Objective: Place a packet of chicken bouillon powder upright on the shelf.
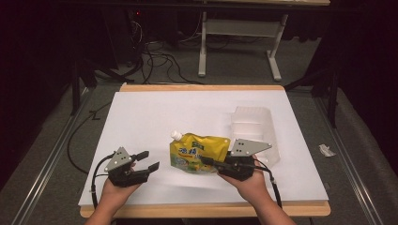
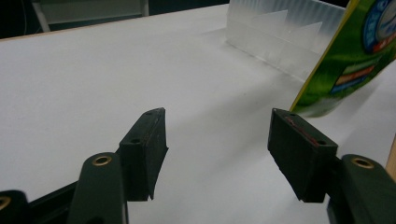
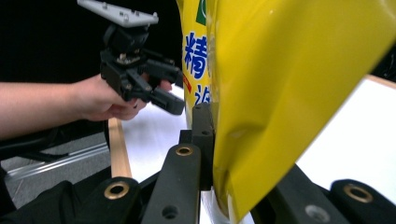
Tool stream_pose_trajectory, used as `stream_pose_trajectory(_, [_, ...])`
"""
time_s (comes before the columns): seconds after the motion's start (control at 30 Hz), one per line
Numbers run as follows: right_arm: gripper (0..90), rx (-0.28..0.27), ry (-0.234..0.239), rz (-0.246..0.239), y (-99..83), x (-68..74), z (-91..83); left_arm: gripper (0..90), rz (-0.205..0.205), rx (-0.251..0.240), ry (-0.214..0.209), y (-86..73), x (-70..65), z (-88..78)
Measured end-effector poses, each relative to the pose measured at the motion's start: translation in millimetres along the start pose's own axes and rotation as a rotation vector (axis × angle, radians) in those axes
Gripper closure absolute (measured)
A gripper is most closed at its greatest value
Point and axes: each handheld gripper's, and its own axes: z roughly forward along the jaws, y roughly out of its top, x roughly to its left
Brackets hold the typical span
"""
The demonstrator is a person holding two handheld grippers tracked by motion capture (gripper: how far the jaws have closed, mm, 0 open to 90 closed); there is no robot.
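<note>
Right now the right hand-held gripper (image 1: 211,162) is clamped on the lower edge of the yellow-green spouted refill pouch (image 1: 197,152), jaws pinching the yellow film tight, as the right gripper view shows up close. From that grip the pouch runs up and away, its long axis slanting toward the white screw spout (image 1: 176,135) at the far end, with the body tilted just off the white counter (image 1: 141,112). Off to the other side, the left hand-held gripper (image 1: 146,160) sits wide open with nothing between its pads, well apart from the pouch, which lies ahead of it and to its right. So the right hand owns the pouch, and just beyond that hand waits a clear plastic divided tray (image 1: 256,124). The pouch looks glossy, soft and creased near the grip, with blue lettering on yellow.
</note>
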Motion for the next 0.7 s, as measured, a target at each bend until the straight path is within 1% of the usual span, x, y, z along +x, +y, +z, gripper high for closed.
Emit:
stream_pose_trajectory(0.03, [86.1,-0.008,-0.006,0.001,2.3,-2.1,-4.6,37.0,0.003,0.005,0.005,-0.7,0.8,0.5])
stream_pose_trajectory(0.07, [86.1,-0.008,-0.006,0.001,2.3,-2.1,-4.6,36.5,0.003,0.005,0.005,-0.7,0.8,0.5])
stream_pose_trajectory(0.1, [86.1,-0.02,-0.015,-0.002,4.9,-3.9,-10.3,35.9,0.004,0.014,0.013,-1.8,1.8,1.6])
stream_pose_trajectory(0.13, [86.1,-0.02,-0.015,-0.002,4.9,-3.9,-10.3,35.4,0.004,0.014,0.013,-1.8,1.8,1.6])
stream_pose_trajectory(0.17, [86.1,-0.024,-0.024,-0.012,7.1,-5.2,-14.8,35.2,0.004,0.017,0.017,-2.7,2.0,2.3])
stream_pose_trajectory(0.27, [86.1,-0.038,-0.04,-0.019,10.0,-7.6,-22.3,35.1,-0.001,0.016,0.017,-3.0,1.8,2.8])
stream_pose_trajectory(0.4, [86.1,-0.053,-0.052,-0.022,12.8,-10.8,-30.6,35.1,0.009,0.024,0.021,-3.7,2.1,3.2])
stream_pose_trajectory(0.5, [86.1,-0.07,-0.071,-0.019,15.4,-14.7,-40.1,35.1,0.007,0.029,0.021,-4.7,2.0,3.8])
stream_pose_trajectory(0.53, [86.1,-0.078,-0.076,-0.017,16.2,-16.0,-43.2,35.1,0.013,0.035,0.021,-5.1,2.3,3.8])
stream_pose_trajectory(0.57, [86.1,-0.092,-0.089,-0.017,17.7,-18.9,-50.3,35.2,0.014,0.04,0.018,-5.9,2.0,4.2])
stream_pose_trajectory(0.6, [86.1,-0.092,-0.089,-0.017,17.7,-18.9,-50.3,35.2,0.014,0.04,0.018,-5.9,2.0,4.2])
stream_pose_trajectory(0.63, [86.1,-0.096,-0.108,-0.018,18.6,-21.7,-56.3,35.2,0.012,0.04,0.017,-6.1,1.9,4.4])
stream_pose_trajectory(0.67, [86.1,-0.096,-0.108,-0.018,18.6,-21.7,-56.3,35.2,0.013,0.043,0.015,-6.3,1.9,4.5])
stream_pose_trajectory(0.7, [86.2,-0.106,-0.123,-0.01,18.5,-25.0,-61.4,35.2,0.016,0.047,0.013,-6.8,1.8,4.7])
